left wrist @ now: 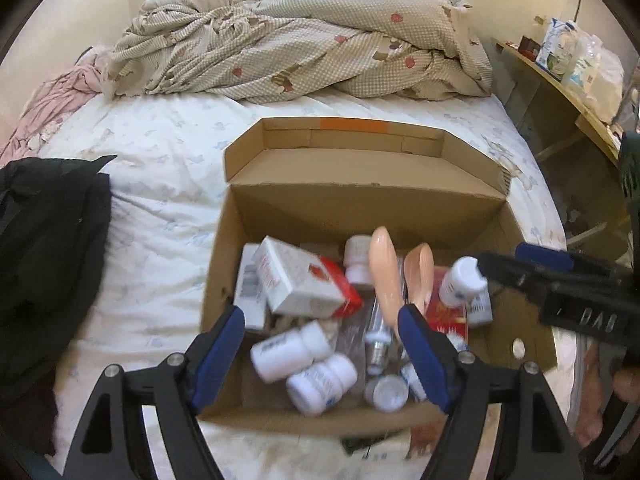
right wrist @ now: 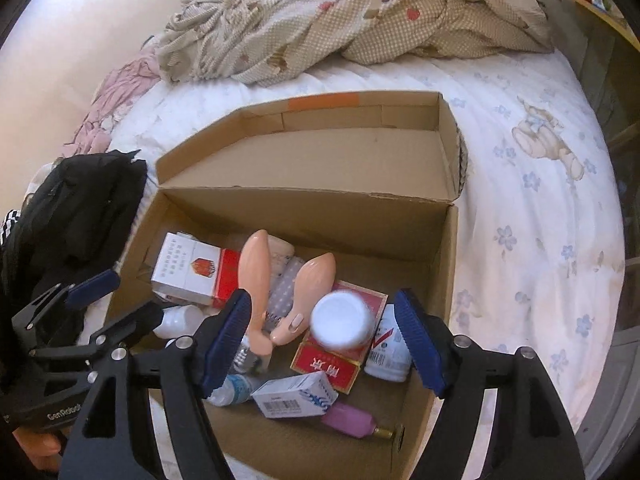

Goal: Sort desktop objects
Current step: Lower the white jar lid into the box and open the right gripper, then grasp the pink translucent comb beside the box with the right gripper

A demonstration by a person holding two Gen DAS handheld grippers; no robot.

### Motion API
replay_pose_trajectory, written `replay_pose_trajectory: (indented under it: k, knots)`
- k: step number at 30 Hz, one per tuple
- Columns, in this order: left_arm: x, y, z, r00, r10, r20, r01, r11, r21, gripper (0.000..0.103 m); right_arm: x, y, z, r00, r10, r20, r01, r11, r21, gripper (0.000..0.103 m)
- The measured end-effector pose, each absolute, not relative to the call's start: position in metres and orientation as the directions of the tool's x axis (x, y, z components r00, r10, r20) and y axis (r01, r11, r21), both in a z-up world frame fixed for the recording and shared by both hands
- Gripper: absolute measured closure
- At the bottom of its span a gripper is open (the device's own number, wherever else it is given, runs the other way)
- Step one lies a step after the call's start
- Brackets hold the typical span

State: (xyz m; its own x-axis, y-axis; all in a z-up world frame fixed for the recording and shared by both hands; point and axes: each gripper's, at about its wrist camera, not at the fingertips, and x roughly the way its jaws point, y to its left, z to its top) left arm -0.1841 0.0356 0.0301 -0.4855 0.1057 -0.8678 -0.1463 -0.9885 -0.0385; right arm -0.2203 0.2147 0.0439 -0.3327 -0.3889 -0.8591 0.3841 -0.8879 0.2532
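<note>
- Left wrist view: left gripper [left wrist: 322,354] fingers stand apart over the open cardboard box [left wrist: 400,208] on the bed [left wrist: 160,200]; smooth white pill bottles [left wrist: 290,350] lie inside, none gripped.
- Right wrist view: right gripper [right wrist: 326,338] fingers spread apart, a round white bottle cap [right wrist: 341,325] blurred between them, unpinched, above a glossy red carton [right wrist: 340,364].

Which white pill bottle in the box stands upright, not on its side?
The white bottle between the right gripper fingers, cap facing up, atop the red box; the others lie sideways.

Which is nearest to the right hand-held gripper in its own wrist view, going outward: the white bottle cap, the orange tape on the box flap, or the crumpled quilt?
1. White bottle cap, between the right hand-held gripper fingers.
2. Orange tape, on the far flap.
3. Crumpled quilt, beyond the box.
</note>
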Motion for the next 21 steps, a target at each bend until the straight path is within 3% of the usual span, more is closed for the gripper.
replay_pose_trajectory:
  k: [11,21]
  knots:
    - [-0.115,0.002,0.036,-0.497,0.129,-0.858,-0.158,-0.986,-0.056,0.023,-0.160,0.237,0.080,-0.384,-0.444,-0.809,0.401,-0.870,0.287,0.025]
    - [-0.099,-0.026,-0.005,-0.450,0.137,-0.882,-0.040,-0.990,-0.134,0.023,-0.110,0.272,0.075,-0.364,-0.470,-0.804,0.389,-0.861,0.327,0.024]
